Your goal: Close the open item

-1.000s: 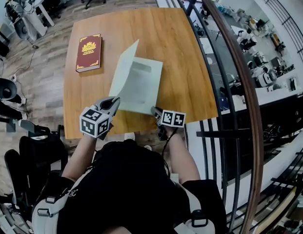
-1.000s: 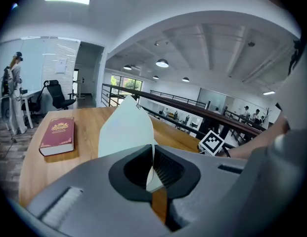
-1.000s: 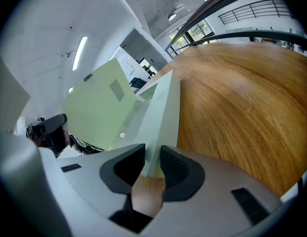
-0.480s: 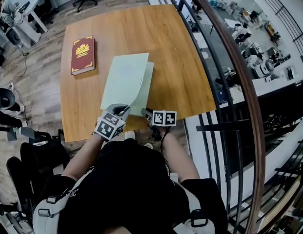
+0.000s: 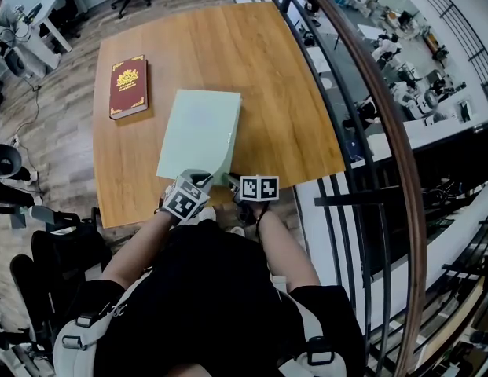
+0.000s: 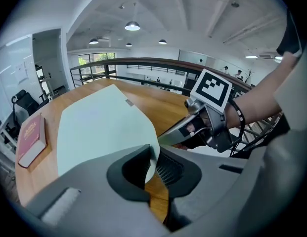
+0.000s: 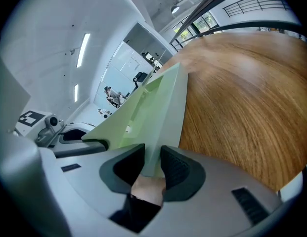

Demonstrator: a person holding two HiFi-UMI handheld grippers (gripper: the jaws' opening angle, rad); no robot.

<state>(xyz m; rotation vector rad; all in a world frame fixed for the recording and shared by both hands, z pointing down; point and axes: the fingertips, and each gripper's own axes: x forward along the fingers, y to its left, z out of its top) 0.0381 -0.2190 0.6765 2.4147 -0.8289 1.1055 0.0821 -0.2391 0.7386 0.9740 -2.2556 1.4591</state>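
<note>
The person wears a black short-sleeved top (image 5: 208, 289) that covers the chest and back and looks plain, with no print or logo. A black sleeve edge (image 6: 290, 31) ends high on the right arm, and both forearms are uncovered. Pale grey padded harness panels (image 5: 64, 360) sit at the near left and near right over the shoulders. Black webbing straps (image 5: 110, 309) cross them, fastened with black plastic buckles (image 5: 71, 342). A thin black cord (image 6: 241, 125) loops round the right wrist like a loose bracelet.
</note>
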